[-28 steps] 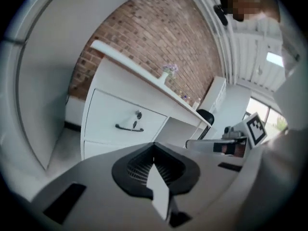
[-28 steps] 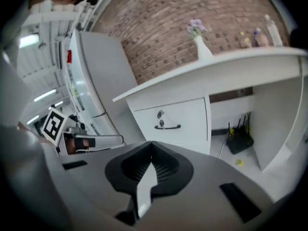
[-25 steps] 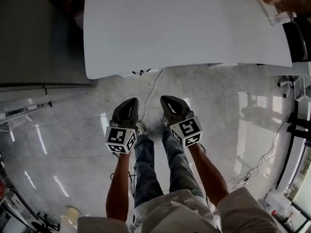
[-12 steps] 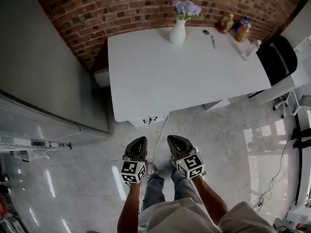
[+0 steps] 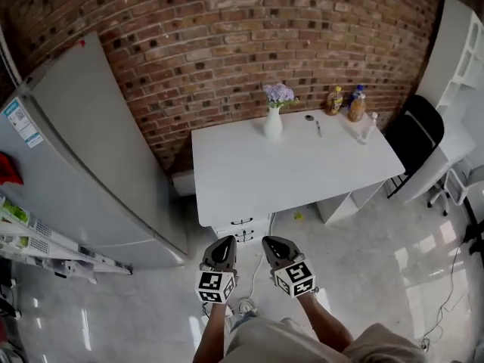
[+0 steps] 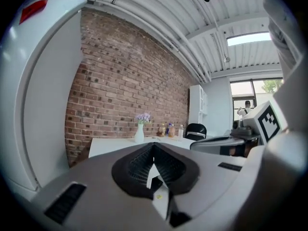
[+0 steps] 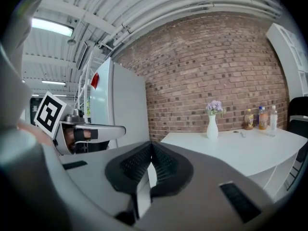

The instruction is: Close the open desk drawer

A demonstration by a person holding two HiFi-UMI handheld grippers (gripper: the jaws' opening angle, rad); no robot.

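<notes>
A white desk [image 5: 302,172] stands against the brick wall. Under its near left corner sits a white drawer unit [image 5: 243,230] with black handles; from here I cannot tell how far any drawer stands out. My left gripper [image 5: 221,249] and right gripper [image 5: 272,246] hang side by side in front of that unit, apart from it, both pointing roughly level at the desk. Both are shut with nothing in them. In the left gripper view the jaws [image 6: 154,145] meet below the desk [image 6: 110,146]; in the right gripper view the jaws [image 7: 152,144] also meet.
On the desk are a white vase with flowers [image 5: 273,119], bottles [image 5: 344,101] and a clear bottle [image 5: 367,127]. A grey fridge [image 5: 98,157] stands left of the desk, a black chair [image 5: 414,138] and white shelving [image 5: 461,44] to the right. A cable [image 5: 261,244] lies on the glossy floor.
The view has swung up from the floor and my legs to the whole desk and brick wall. Both grippers rose together, still side by side and shut.
</notes>
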